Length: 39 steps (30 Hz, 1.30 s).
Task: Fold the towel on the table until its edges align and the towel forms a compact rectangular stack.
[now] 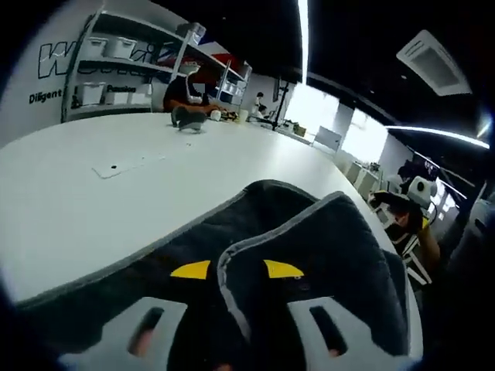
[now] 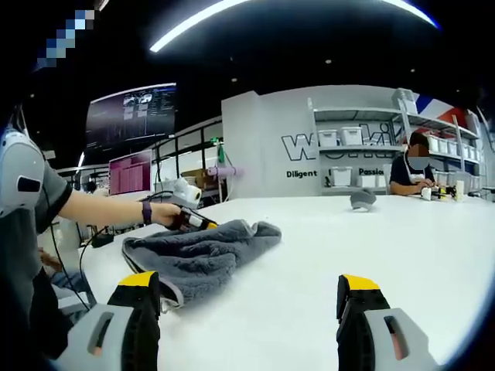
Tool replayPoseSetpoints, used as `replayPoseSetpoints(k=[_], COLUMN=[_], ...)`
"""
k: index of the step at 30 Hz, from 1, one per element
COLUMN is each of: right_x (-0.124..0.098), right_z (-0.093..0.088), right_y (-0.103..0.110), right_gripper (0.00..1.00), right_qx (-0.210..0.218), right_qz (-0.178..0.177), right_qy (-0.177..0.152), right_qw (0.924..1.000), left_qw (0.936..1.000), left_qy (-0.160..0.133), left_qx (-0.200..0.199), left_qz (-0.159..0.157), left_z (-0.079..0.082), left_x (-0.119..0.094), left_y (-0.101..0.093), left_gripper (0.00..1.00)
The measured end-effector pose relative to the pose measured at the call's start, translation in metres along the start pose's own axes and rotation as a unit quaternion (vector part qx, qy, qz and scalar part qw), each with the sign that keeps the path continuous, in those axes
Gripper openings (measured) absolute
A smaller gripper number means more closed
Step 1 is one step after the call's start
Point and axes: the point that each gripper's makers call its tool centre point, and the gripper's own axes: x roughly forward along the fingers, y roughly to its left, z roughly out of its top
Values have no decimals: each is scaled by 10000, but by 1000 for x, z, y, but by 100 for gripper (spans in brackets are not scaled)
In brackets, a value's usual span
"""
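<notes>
Meanwhile, left gripper [image 1: 236, 272] jaws clamped on dark grey towel [image 1: 325, 255] edge, lifted over white bench [image 1: 116, 185]. Right gripper [image 2: 249, 297] jaws wide apart, holding nothing, beside bunched towel [image 2: 201, 251] on bench [image 2: 348, 239].

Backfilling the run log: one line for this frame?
towel: bunched, unfolded, on table | left gripper: shut on towel | right gripper: open, off towel

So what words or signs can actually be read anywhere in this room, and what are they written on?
"wo...ki": big outlined letters on the white wall, partly hidden by the shelves.
"Diligent": small dark word on that wall, below the big letters.
"Passion": small word beside it, partly behind the shelf bins.
Dark wall screen: text too small to read.
The towel carries no lettering.
</notes>
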Motion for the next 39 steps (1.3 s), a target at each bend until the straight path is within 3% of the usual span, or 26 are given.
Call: replayPoseSetpoints(k=[8, 13, 19, 25, 28, 33, 39], right_x=[0, 1, 2, 3, 3, 4, 6], right_z=[-2, -2, -2, -2, -2, -3, -1], right_y=[1, 2, 5, 10, 11, 12, 15], right_gripper=[99, 99, 98, 98, 98, 98, 98], right_qx=[33, 48, 44, 46, 55, 74, 62], right_qz=[4, 30, 66, 145, 164, 184, 231], right_qy=[11, -9, -22, -63, -70, -84, -83], right_qw=[10000, 10000, 10000, 9999, 9998, 9998, 9997], left_qw=[9996, 9989, 9958, 9899, 9805, 9617, 9388], left_qy=[-177, -349, -765, -933, -1329, -1623, -1450], left_qx=[48, 135, 152, -127, -607, -1300, -1759], left_qz=[205, 298, 486, 1059, 1318, 1783, 2583], left_z=[3, 19, 49, 54, 56, 45, 23], left_x=[-12, -29, -66, -112, -143, -185, -216], left_y=[2, 4, 10, 43, 59, 88, 128], left_gripper=[5, 5, 4, 4, 4, 4, 4])
